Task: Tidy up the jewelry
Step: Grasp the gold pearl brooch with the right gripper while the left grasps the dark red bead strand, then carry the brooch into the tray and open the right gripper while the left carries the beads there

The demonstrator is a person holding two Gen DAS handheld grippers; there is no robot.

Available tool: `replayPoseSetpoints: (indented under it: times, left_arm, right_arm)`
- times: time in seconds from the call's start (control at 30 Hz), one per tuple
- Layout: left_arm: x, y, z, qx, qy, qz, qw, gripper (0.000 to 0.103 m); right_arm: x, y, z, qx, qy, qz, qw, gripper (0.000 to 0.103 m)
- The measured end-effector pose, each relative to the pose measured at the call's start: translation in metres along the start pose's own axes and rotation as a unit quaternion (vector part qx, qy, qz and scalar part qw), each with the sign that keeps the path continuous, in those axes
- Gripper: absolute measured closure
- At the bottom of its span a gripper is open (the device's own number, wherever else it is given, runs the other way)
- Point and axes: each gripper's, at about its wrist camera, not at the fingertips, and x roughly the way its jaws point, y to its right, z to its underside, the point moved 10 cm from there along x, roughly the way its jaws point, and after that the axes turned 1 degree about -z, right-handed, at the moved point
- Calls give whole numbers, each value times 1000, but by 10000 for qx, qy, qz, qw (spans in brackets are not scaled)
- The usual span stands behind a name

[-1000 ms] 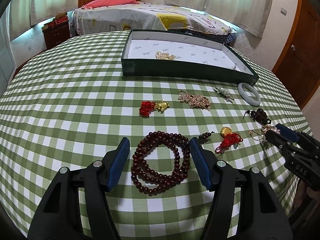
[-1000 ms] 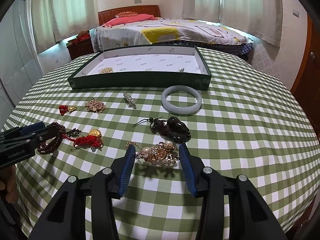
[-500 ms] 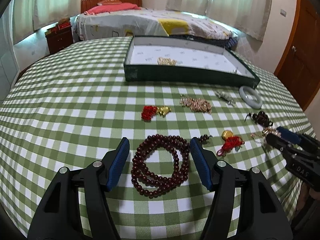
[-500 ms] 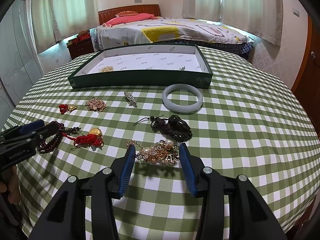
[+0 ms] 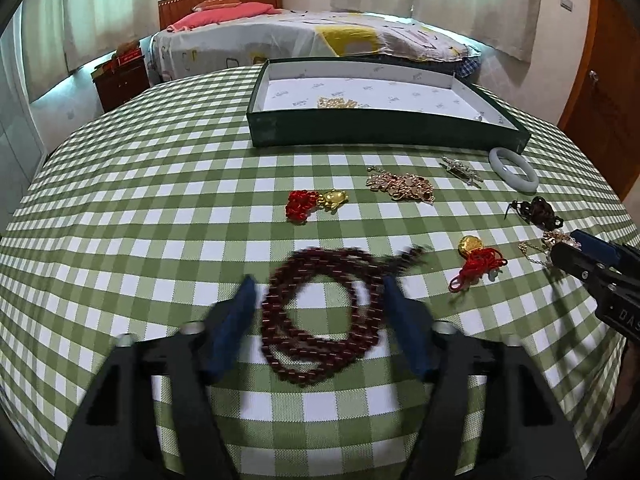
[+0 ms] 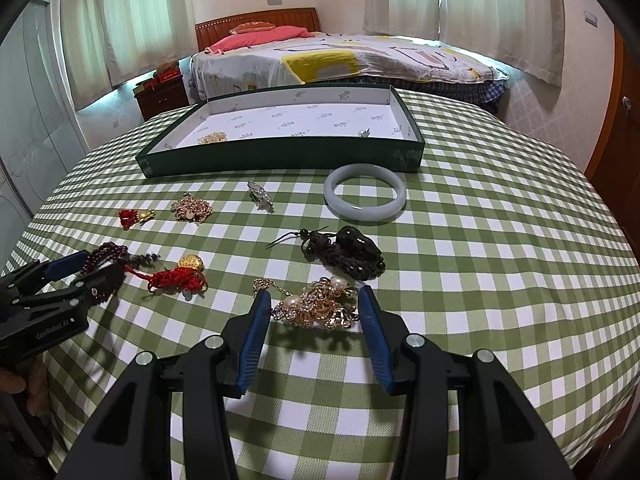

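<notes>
Left wrist: jaws apart w/ bead necklace (image 5: pixel 320 312) between.

The tray (image 6: pixel 280 156) sits on the table (image 6: pixel 500 240) at 12 o'clock, on the far side. In it, 1 chain (image 6: pixel 213 138) lies at its 8 o'clock corner and 1 small piece (image 6: pixel 364 133) near its 4 o'clock corner. Just before the tray, at 1 o'clock, lies the bangle (image 6: pixel 365 197), and the brooch (image 6: pixel 260 196) is left of it. Further left lie the coin bracelet (image 6: pixel 192 209) and then the small tassel charm (image 6: pixel 134 217). Nearer, in the middle, lies the corded pendant (image 6: pixel 348 254). At 9 o'clock lies the knotted charm (image 6: pixel 180 276), with the bead necklace (image 5: pixel 320 312) left of it. The pearl necklace (image 6: pixel 320 306) lies nearest, at 6 o'clock.
</notes>
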Motion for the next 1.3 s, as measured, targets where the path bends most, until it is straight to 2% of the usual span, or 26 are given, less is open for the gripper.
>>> replayPoseSetpoints:
  times: [0.07,0.17,0.37,1.3]
  left_arm:
    - [-1,1,0,15,16,52,10000,64]
    - [-3,5,0,17,39,228,9997,86]
    - [-6,5,-4,-25,125,281,9995,96]
    - [-21,1,-18,-35,369,245,9990,97]
  right_arm:
    - [0,0,0,-2,-3,-5,10000,58]
    - [-1,0,-1,6,17,-15,10000,58]
    - [-6,1,-4,21,103,-18,9999,58]
    - [-19,0,-15,14,276,-28,9996,59]
